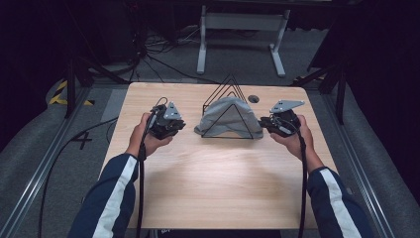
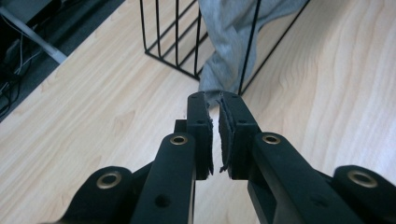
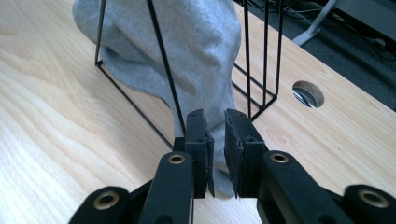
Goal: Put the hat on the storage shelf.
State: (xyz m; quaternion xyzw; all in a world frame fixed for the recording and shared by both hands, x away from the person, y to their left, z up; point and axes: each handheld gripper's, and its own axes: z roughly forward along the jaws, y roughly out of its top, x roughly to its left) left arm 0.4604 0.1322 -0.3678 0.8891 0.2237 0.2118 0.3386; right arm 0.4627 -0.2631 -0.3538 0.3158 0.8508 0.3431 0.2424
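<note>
The left claw point(image 2: 215, 100) is nearly shut, only a thin slit left between its pads, and nothing sits in that slit. Its tips point at the lower hem of the grey cloth point(image 2: 229, 51), which lies just beyond them; whether they brush it I cannot tell. In the high view this left claw point(image 1: 174, 126) is held off the left side of the black wire rack point(image 1: 233, 84).

The right claw point(image 3: 215, 116) stands a little wider, a narrow gap between the pads. A hanging fold of the grey cloth point(image 3: 196, 46) shows through that gap behind the tips, but the pads do not press on it. In the high view the right claw point(image 1: 263, 124) sits close by the cloth's right edge.

The grey cloth point(image 1: 228, 116) is draped over the rack, spilling onto the counter point(image 1: 218, 178) near its far middle.
</note>
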